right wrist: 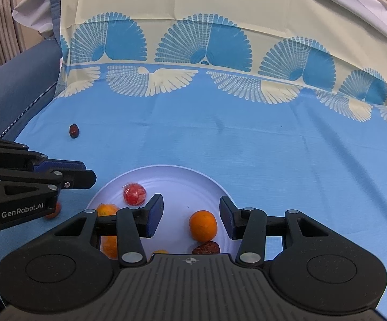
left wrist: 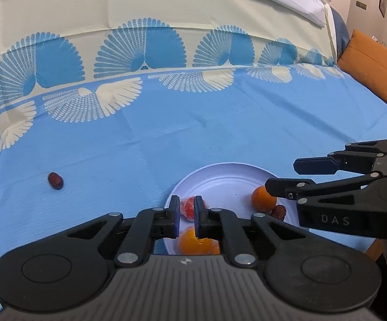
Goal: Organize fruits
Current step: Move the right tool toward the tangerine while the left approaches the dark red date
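A white plate (right wrist: 172, 176) lies on the blue cloth and also shows in the left wrist view (left wrist: 220, 176). On it are a red wrapped fruit (right wrist: 134, 194), several oranges (right wrist: 203, 225) and a dark red date (right wrist: 206, 247). My left gripper (left wrist: 187, 214) hovers over the plate's left part, jaws nearly shut with a narrow gap and nothing between them; the red fruit (left wrist: 188, 208) lies below the gap. My right gripper (right wrist: 190, 220) is open above the plate, over an orange. A second date (left wrist: 55, 180) lies alone on the cloth at the left, also in the right wrist view (right wrist: 74, 130).
One orange (right wrist: 54, 210) lies on the cloth just left of the plate, under the left gripper. The cloth rises over a backrest behind. An orange cushion (left wrist: 372, 67) sits at the far right, and a blue sofa arm (right wrist: 14, 80) at the left.
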Motion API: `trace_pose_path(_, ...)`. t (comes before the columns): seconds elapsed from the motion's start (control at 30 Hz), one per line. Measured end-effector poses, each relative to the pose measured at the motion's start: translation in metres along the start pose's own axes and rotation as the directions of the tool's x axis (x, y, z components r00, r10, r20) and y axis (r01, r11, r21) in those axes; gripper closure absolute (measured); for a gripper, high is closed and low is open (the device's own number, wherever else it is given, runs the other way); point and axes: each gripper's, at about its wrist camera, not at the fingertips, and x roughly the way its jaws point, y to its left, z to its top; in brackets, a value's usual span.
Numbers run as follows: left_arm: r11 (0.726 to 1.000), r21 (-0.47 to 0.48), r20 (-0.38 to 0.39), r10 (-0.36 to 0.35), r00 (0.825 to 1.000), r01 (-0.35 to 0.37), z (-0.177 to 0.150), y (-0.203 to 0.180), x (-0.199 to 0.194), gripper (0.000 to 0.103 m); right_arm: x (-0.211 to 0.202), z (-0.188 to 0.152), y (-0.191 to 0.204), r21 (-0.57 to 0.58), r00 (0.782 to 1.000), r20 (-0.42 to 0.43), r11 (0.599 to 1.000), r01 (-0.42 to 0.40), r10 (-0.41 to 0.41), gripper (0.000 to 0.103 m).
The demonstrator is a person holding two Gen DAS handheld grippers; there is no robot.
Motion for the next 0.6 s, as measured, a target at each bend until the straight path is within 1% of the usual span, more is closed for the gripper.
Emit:
trace_pose_path(0.07,1.000,-0.001,0.004,0.003,1.000,-0.003,0.003,0.007,-0.006,0.092,0.000,0.001,0.000,0.012,1.000,0.003,1.000,-0.006,0.006,0.053)
trace_pose_path(0.1,1.000,0.002,0.013,0.014,1.000,-0.014,0.007,0.012,-0.010,0.092,0.000,0.002,0.000,0.023,1.000,0.003,1.000,-0.011,0.011,0.050)
trace_pose_path(0.13,1.000,0.005,0.025,0.031,0.999,-0.031,0.010,0.018,-0.014,0.092,0.000,0.004,0.001,0.031,1.000,0.004,0.999,-0.015,0.015,0.045)
trace_pose_path(0.2,0.997,-0.012,0.050,0.071,0.996,-0.071,0.020,0.036,-0.022,0.092,0.001,0.007,0.004,0.041,1.000,0.008,0.999,-0.025,0.025,0.039)
trace_pose_path(0.3,0.991,-0.075,0.068,0.118,0.991,-0.113,0.034,0.076,-0.029,0.092,0.001,0.011,0.015,0.033,0.999,0.018,0.998,-0.049,0.048,0.038)
trace_pose_path(0.4,0.981,-0.117,0.068,0.163,0.984,-0.154,0.034,0.113,-0.028,0.092,0.003,0.012,0.027,0.023,0.997,0.015,0.997,-0.077,0.077,0.038)
trace_pose_path(0.43,0.974,-0.145,0.052,0.183,0.982,-0.174,0.029,0.126,-0.025,0.092,0.003,0.013,0.032,0.015,0.996,0.015,0.996,-0.088,0.087,0.039)
trace_pose_path(0.47,0.956,-0.232,0.003,0.185,0.983,-0.179,0.025,0.143,-0.019,0.092,0.003,0.013,0.037,0.005,0.995,0.015,0.995,-0.099,0.099,0.039)
trace_pose_path(0.5,0.940,-0.303,-0.014,0.163,0.987,-0.160,0.024,0.156,-0.017,0.092,0.004,0.013,0.042,-0.007,0.993,0.015,0.993,-0.115,0.115,0.043)
trace_pose_path(0.53,0.925,-0.352,-0.015,0.145,0.989,-0.141,0.022,0.164,-0.016,0.092,0.005,0.014,0.048,-0.019,0.991,0.016,0.991,-0.135,0.135,0.055)
trace_pose_path(0.6,0.905,-0.408,-0.033,0.113,0.993,-0.117,0.020,0.172,-0.011,0.092,0.006,0.014,0.060,-0.044,0.982,0.008,0.982,-0.186,0.186,0.066)
